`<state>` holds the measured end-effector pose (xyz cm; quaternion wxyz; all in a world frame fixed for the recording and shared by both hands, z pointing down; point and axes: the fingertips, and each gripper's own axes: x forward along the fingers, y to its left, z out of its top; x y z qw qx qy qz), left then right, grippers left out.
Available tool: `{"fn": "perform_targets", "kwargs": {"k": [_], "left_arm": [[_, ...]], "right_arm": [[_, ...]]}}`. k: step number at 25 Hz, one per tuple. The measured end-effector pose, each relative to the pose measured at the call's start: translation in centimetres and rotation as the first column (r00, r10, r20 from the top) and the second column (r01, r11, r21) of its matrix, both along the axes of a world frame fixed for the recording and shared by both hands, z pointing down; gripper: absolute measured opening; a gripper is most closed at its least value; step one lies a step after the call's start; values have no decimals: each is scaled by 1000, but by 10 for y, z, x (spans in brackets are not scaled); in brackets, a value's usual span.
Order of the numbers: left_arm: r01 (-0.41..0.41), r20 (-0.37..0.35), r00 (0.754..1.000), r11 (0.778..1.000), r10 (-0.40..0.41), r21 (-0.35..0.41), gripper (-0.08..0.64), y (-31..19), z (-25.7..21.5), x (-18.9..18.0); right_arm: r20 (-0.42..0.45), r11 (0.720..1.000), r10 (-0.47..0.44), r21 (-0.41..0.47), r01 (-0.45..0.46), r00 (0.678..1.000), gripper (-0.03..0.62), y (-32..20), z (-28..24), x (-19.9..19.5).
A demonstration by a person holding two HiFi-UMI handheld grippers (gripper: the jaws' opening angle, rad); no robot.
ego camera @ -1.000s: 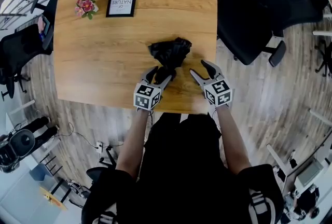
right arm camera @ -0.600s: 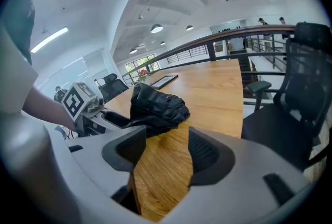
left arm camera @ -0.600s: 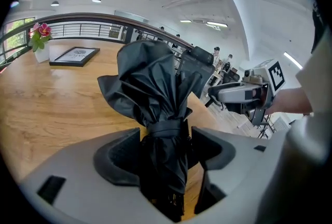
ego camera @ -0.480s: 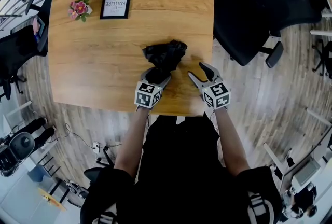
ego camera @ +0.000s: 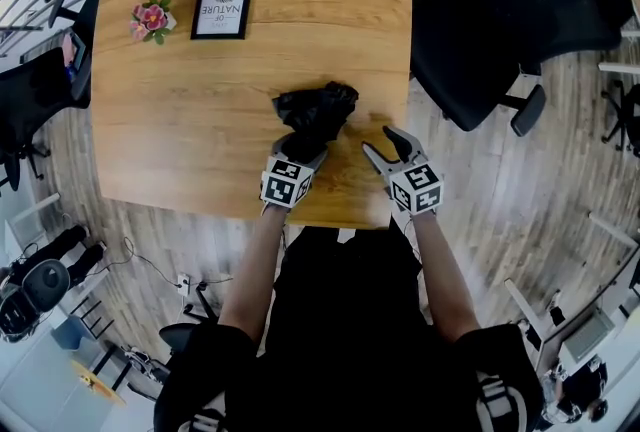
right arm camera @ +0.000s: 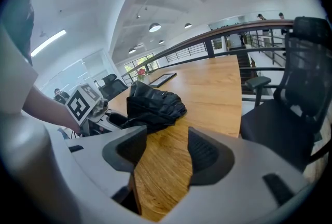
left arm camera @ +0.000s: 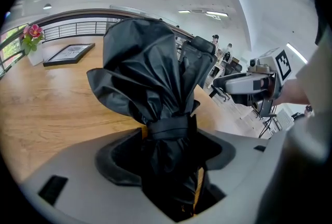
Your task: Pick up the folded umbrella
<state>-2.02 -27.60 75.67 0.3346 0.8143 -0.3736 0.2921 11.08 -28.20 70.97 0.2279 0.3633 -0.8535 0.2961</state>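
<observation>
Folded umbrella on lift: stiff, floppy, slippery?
Loose canopy of the folded umbrella billows above its strap, so probably floppy. The strapped neck between the fingers of the left gripper looks firmer. Glossy fabric may slip.

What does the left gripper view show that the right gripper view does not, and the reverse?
Only the left gripper view: the strap round the umbrella's narrow end, which sits between the left gripper's open jaws. Only the right gripper view: bare table between the right gripper's open jaws, and the left gripper's marker cube. Both: the black umbrella lying on the wooden table.
</observation>
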Motion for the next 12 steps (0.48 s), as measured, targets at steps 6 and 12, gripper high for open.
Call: {"fn": "perform_targets", "kwargs": {"k": [6,12], "left_arm": [[-22,18,1000,1000,21,17,278,1,-1,0],[-7,-3,1000,1000,7,4,253,1,-3,2]], "right_arm": [[0,1000,1,6,-1,1000,259,0,-3,-2],[0,1000,4,16,-4,1000,259,1,-8,-1]]}}
